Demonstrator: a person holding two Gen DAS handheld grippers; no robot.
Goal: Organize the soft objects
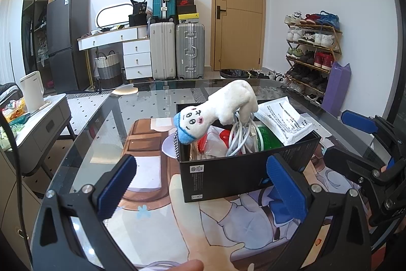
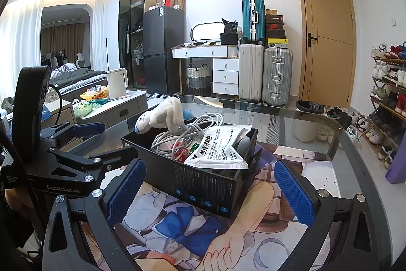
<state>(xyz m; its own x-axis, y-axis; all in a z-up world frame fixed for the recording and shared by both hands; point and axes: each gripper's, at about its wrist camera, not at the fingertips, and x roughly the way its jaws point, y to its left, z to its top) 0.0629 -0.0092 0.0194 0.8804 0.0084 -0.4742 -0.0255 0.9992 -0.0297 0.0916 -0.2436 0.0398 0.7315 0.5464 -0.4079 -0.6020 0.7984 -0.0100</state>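
Observation:
A white plush toy with a blue cap (image 1: pixel 223 108) lies on top of a full black box (image 1: pixel 241 169), its head hanging over the box's left wall. It also shows in the right wrist view (image 2: pixel 165 116), on the box (image 2: pixel 203 184). The box also holds a coil of white cable (image 1: pixel 241 139), a white printed packet (image 1: pixel 284 118) and red and green items. My left gripper (image 1: pixel 203 184) is open and empty, just short of the box. My right gripper (image 2: pixel 210 187) is open and empty, its fingers either side of the box's near corner.
The box stands on a printed anime mat (image 1: pixel 157 207) on a glass table (image 1: pixel 106 118). My right gripper shows at the right edge of the left wrist view (image 1: pixel 365 144). A side cabinet with a white kettle (image 2: pixel 116 83) stands left; suitcases (image 2: pixel 266 73) and a shoe rack (image 1: pixel 312 52) stand behind.

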